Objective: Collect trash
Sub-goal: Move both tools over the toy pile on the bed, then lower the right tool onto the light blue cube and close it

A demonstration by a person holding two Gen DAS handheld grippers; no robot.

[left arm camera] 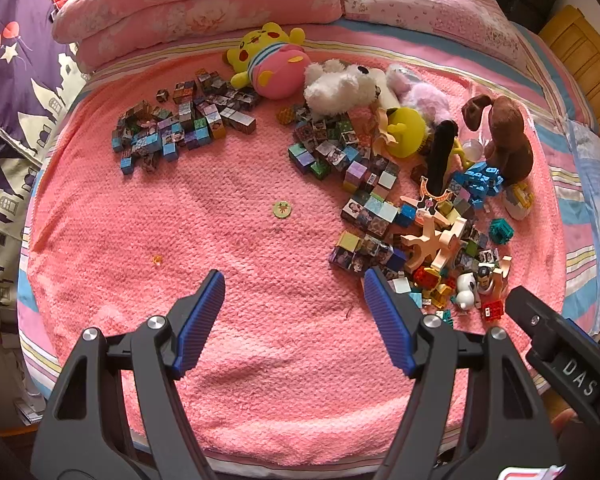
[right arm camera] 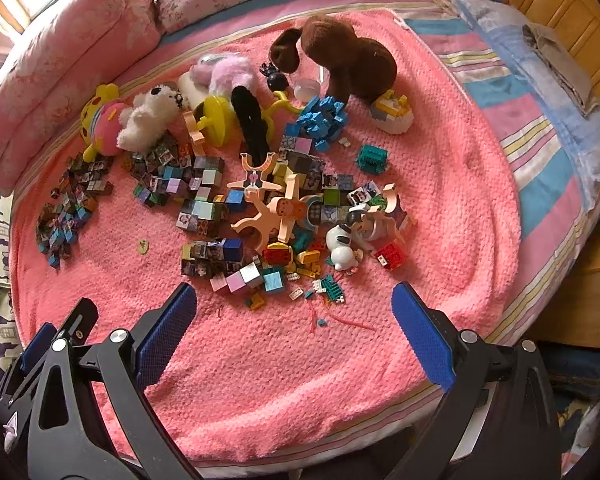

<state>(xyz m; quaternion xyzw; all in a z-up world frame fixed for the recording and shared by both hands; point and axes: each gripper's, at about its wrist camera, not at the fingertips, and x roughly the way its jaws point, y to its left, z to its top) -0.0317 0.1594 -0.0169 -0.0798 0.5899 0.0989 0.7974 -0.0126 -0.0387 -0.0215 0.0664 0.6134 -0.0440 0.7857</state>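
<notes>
While both grippers hover over the near edge of the bed, nothing is being grabbed yet. The left gripper (left arm camera: 294, 300) has its fingers spread wide with only bare pink blanket (left arm camera: 240, 360) between them, and the right gripper (right arm camera: 294, 312) is just as released, pads parted and empty. My guess is they're held back and open like this so the cameras get a full look at the mess before committing to a target.

And it is a mess. Most of what's on the blanket is toys, not trash: a yellow-and-pink plush (left arm camera: 270, 60) and a white fluffy dog (left arm camera: 340, 84) up near the folded quilt (left arm camera: 196, 4), a brown plush (right arm camera: 348, 56) off to the right side, and two heaps of picture cubes (left arm camera: 172, 128) spread on the blanket.

The actual trash candidates, as far as I can judge, are the small loose bits. There are thin red scraps (right arm camera: 332, 320) lying on the blanket just ahead of the right gripper, between its fingers in that view. There's also a little round sticker-like disc (left arm camera: 282, 209) sitting alone mid-blanket, and a tiny orange bit (left arm camera: 157, 259) near the left gripper's left finger. Can't tell what those two really are.

The red scraps look like the easiest first pick for the right side, though flat threads on fuzzy fabric seem fiddly to pinch.
</notes>
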